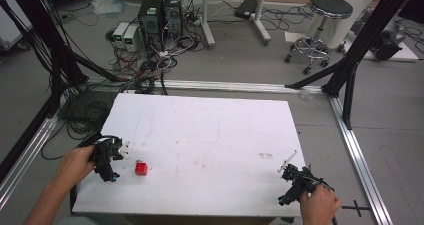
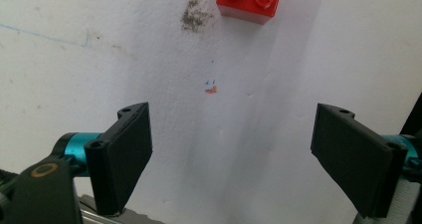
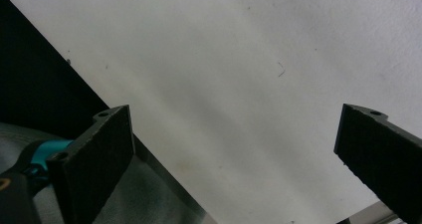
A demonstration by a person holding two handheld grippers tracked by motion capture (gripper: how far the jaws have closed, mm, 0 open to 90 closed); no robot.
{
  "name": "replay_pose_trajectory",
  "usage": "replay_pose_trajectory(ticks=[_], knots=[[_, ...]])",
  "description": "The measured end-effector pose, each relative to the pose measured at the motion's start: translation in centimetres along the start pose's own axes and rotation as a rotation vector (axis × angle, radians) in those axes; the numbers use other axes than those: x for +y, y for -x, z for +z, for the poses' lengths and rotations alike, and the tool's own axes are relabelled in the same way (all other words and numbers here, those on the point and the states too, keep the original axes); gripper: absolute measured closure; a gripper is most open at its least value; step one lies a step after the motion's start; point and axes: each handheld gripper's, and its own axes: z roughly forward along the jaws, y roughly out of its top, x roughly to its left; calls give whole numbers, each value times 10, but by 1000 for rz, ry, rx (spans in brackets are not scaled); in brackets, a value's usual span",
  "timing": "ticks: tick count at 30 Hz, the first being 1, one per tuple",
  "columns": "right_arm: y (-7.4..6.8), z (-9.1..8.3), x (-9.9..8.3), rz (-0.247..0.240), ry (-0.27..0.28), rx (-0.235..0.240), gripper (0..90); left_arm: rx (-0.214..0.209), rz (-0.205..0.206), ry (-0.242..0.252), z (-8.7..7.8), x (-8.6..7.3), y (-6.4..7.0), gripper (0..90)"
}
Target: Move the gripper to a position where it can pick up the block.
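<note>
A small red brick [image 1: 141, 168] with round studs lies on the white table [image 1: 210, 130] near its front left. My left gripper [image 1: 114, 161] sits just left of the brick, held in a hand, apart from it. In the left gripper view the brick [image 2: 249, 2] lies ahead at the top edge, and the left gripper [image 2: 233, 134] is open with bare table between its jaws. My right gripper [image 1: 294, 179] is at the front right corner of the table. In its own view the right gripper [image 3: 234, 134] is open over bare white table [image 3: 259, 59].
A faint smudge [image 2: 194, 16] and small ink marks [image 2: 211, 87] dot the table ahead of the left jaws. The table's front edge [image 3: 164, 167] runs under the right gripper. Beyond the table, computer towers [image 1: 160, 12], cables, a stool [image 1: 325, 22] and black frame posts stand on the floor.
</note>
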Motion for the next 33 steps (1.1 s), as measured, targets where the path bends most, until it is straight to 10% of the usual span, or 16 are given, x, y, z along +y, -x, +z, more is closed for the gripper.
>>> replay_pose_trajectory(ticks=[33], knots=[[-1,3,5,-11,-15,11,16,-49,203,-40,3,50,-9,164]])
